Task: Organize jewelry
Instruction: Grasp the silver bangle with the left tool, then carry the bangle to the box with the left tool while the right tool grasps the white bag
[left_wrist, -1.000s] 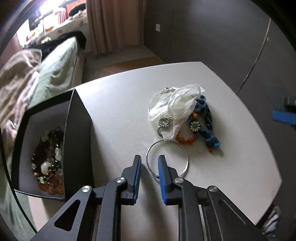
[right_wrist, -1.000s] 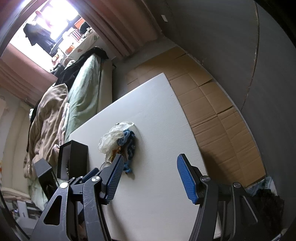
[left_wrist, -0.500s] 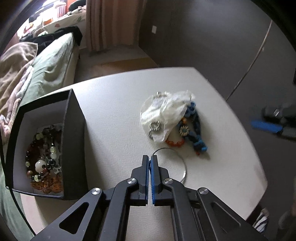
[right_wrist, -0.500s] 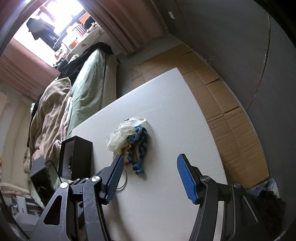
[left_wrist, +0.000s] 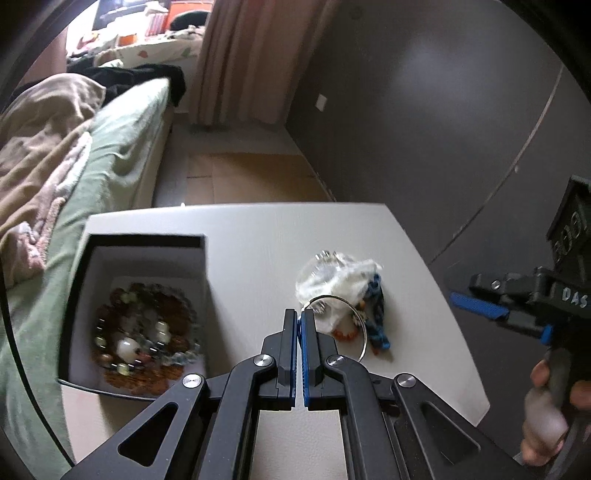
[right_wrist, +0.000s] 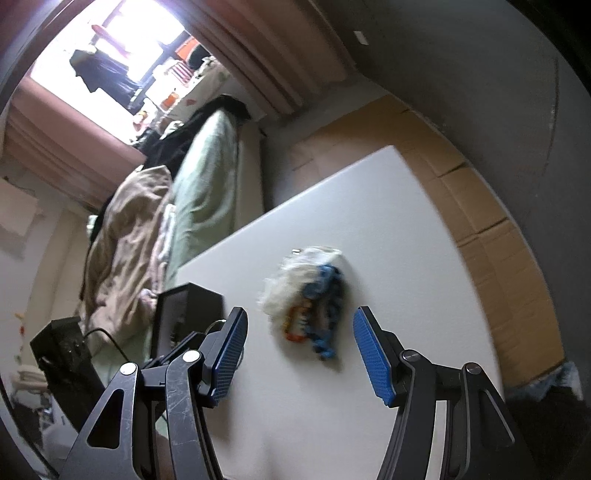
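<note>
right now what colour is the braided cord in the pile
Blue braided cord, clearest in the left wrist view.

right hand-held gripper (right_wrist: 299, 354): jaws apart, empty | jewelry pile (right_wrist: 308, 295): on counter (right_wrist: 406, 258), beyond jaws | black box (right_wrist: 184, 314): left of pile

Bare table (left_wrist: 258, 251) between black box (left_wrist: 207, 266) and jewelry pile (left_wrist: 343, 291)

Left of the white table (left_wrist: 258, 240): bed with green sheet (left_wrist: 122, 147) and beige blanket (left_wrist: 37, 147). Beyond it: pink curtain (left_wrist: 251, 62). Under it: cardboard flooring (right_wrist: 480, 206).
</note>
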